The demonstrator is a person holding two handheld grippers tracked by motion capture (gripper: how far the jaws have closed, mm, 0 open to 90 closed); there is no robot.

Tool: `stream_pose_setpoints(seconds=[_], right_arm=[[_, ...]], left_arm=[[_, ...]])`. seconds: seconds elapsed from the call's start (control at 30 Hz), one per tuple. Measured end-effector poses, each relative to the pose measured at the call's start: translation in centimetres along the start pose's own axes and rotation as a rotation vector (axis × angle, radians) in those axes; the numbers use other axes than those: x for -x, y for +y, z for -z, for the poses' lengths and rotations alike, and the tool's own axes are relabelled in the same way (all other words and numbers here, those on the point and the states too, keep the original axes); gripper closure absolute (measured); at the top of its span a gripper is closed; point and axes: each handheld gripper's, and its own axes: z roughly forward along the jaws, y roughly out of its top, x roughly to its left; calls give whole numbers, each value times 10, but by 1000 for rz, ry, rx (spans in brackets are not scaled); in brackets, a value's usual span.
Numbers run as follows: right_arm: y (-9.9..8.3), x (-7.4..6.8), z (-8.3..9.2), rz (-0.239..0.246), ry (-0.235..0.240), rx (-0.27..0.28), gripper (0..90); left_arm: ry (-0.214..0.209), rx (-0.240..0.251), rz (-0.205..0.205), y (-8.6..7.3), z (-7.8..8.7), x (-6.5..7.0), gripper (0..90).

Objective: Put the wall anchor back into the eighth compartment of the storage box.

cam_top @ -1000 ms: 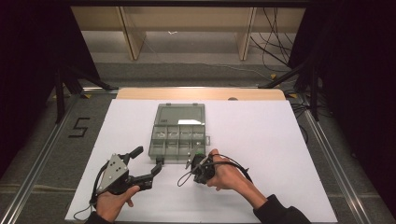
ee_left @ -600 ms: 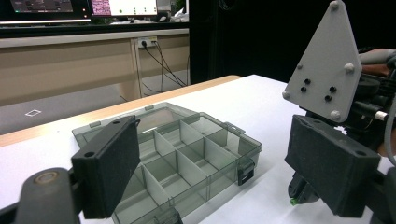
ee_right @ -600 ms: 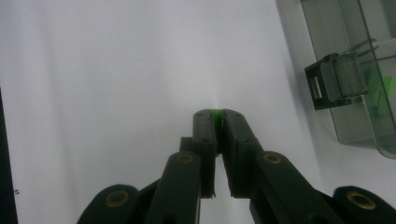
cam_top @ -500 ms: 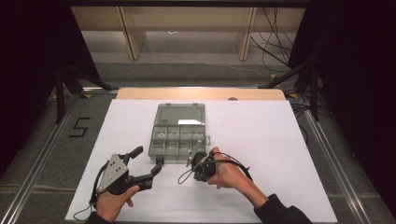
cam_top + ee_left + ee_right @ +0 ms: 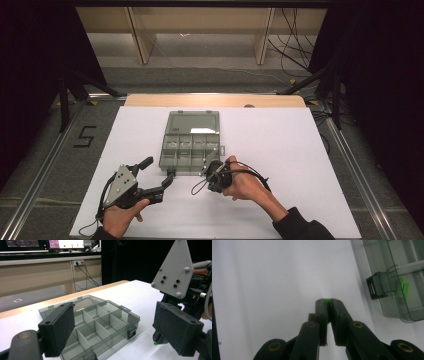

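While the right gripper [image 5: 206,173] rests low on the white surface [image 5: 300,150] just beside the near right corner of the compartment box [image 5: 191,145], its jaws are pressed together on a small green piece [image 5: 328,300], which peeks out bright between the black pads at their tips. Seen from the left gripper view, that same green bit [image 5: 155,343] shows under the right gripper's body, close to the box's latch [image 5: 130,334]. The box sits open toward the middle of the surface, its lid laid flat toward the far edge and its dividers standing empty-looking on the near rows; another green thing [image 5: 403,287] lies inside a compartment by the latch. Nearer the front left corner, the left gripper [image 5: 160,175] hovers with jaws spread wide, holding nothing, aimed at the box.
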Motion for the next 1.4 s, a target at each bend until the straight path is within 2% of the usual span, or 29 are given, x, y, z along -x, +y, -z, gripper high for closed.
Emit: stream_pose_setpoints(seconds=[1.4], right_arm=[[1,13,21,-36,-38,67,845]], left_arm=[[4,-1,6,0,0,0,166]])
